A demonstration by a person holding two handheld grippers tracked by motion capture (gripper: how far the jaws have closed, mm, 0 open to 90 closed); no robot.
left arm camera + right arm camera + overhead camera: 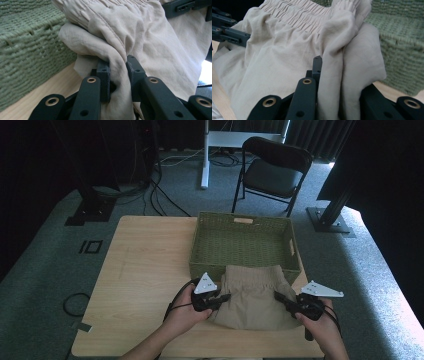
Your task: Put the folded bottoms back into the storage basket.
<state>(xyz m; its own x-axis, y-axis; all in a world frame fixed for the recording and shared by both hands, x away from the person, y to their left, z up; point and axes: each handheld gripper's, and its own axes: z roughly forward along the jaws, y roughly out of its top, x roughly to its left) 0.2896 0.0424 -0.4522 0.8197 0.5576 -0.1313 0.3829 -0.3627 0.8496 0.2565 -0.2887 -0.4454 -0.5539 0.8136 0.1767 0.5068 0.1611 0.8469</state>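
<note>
Folded beige shorts (pixel 255 295) with a gathered elastic waistband lie on the wooden table (pixel 140 270), their waistband against the front wall of a green woven basket (pixel 245 240). My left gripper (pixel 225 298) is shut on a fold at the left edge of the shorts (pixel 140 42), cloth bunched between its jaws. On the opposite edge my right gripper (pixel 278 296) is shut on a thick fold of the shorts (pixel 294 52); its right jaw is hidden under fabric. The basket wall (pixel 27 42) shows beside the left gripper (pixel 118 75), and the basket (pixel 402 47) stands behind the right gripper (pixel 329 72).
The basket's inside looks bare. Bare tabletop spreads to the left of the shorts. Beyond the table stand a black folding chair (pixel 272 172), a white desk leg (pixel 205 155) and black stand bases (pixel 90 210) with cables on the grey carpet.
</note>
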